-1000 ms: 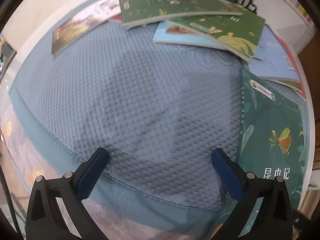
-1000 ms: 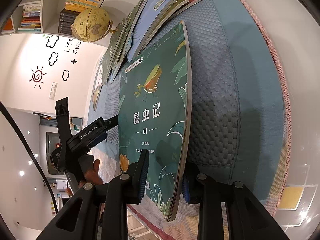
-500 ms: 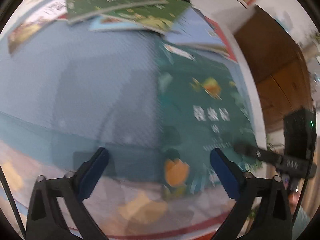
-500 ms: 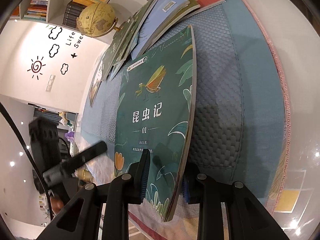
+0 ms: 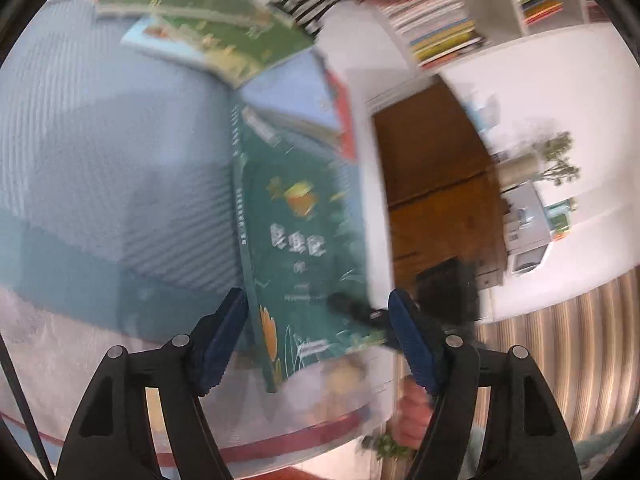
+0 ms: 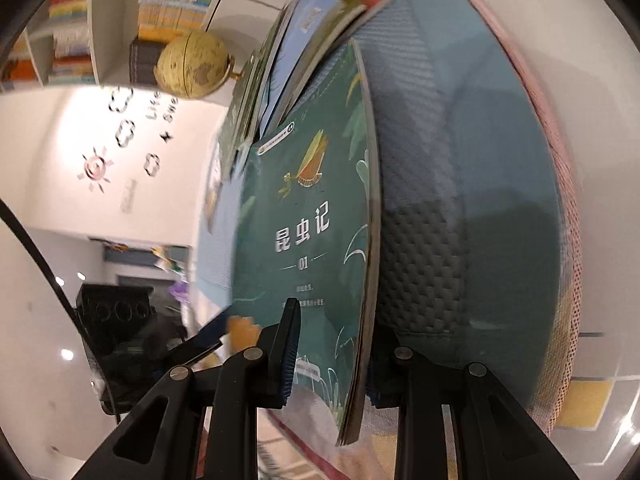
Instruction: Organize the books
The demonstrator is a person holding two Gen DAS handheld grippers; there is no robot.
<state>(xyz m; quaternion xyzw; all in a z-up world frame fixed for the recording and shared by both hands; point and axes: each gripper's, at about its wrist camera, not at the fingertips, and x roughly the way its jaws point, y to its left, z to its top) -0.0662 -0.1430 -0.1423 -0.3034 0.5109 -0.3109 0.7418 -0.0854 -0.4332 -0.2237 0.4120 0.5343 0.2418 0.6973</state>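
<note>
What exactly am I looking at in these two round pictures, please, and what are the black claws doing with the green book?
No robot here: a person holds a two-finger gripper in each hand, each carrying a fisheye camera that looks along its fingers. The right camera shows the right gripper shut on the lower edge of the green book, lifting it off the blue quilted mat. The blurred left camera shows the left gripper closing, with that same book's lower end between its fingers, pads not yet pressing. More books lie overlapping at the mat's far end. A globe stands by the bookshelves behind.
</note>
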